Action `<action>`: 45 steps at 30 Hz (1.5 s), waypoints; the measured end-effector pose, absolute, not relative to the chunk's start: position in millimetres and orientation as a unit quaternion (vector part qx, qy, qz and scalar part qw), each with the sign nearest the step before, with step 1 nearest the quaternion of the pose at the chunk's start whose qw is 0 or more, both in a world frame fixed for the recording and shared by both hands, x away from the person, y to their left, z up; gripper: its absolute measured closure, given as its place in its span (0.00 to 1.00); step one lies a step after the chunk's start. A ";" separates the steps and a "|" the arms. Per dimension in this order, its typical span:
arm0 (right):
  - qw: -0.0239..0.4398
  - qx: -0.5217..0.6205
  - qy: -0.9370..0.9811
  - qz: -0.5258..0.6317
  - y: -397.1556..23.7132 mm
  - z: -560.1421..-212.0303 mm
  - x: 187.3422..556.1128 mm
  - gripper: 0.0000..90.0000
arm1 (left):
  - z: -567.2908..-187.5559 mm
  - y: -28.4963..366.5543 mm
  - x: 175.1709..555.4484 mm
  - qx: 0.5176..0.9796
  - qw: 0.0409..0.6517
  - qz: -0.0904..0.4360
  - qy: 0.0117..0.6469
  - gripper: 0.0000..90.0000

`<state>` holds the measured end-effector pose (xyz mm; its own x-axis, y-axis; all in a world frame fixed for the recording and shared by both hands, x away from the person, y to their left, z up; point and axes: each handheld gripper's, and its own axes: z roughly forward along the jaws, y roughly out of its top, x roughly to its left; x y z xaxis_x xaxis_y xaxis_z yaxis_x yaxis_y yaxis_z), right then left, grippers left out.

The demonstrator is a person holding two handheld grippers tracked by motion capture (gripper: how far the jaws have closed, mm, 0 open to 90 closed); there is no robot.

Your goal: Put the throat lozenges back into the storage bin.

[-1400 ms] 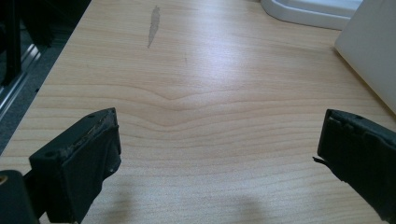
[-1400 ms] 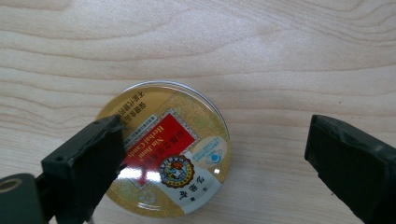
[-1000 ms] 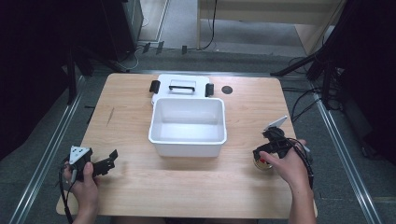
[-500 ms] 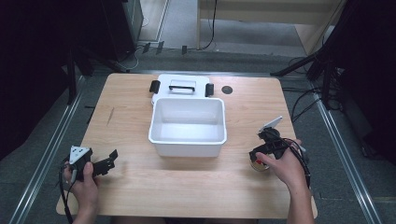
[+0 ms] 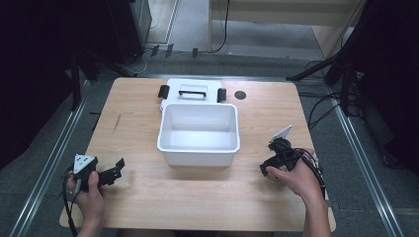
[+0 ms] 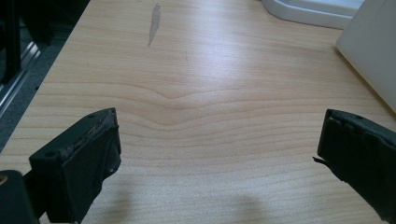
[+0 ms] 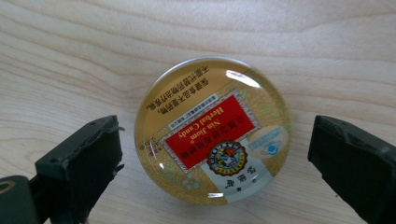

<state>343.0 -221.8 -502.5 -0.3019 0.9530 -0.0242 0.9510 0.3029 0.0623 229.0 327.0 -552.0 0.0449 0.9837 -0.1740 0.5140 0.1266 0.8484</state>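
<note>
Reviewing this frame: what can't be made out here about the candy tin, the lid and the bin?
- Candy tin: high view, mostly hidden under the right gripper and hand.
- Tin's small print: right gripper view, too small to read.
- White lid: high view, near part hidden behind the white bin.
- Bin: left gripper view, cut off by the right edge.

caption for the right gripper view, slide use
Right gripper with jaws open astride a round gold candy tin lying on the wooden table.

We seem to be in a lab: a wooden table point(image 5: 148, 123) on grey carpet, metal floor rails point(image 5: 44, 173), loose cables point(image 5: 321, 106), dark equipment stands point(image 5: 341, 69).
</note>
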 end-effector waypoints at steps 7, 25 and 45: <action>0.028 0.574 0.818 0.010 -217.4 -509.8 341.3 0.22 | -552.0 327.5 228.9 0.596 0.410 0.285 0.629 0.00; 0.030 0.561 0.827 0.035 -212.7 -480.3 334.7 0.23 | -552.0 328.9 227.8 0.590 0.416 0.284 0.631 0.00; 0.057 0.544 0.836 0.036 -186.6 -423.4 342.5 0.23 | -552.2 331.0 227.7 0.586 0.421 0.279 0.634 0.00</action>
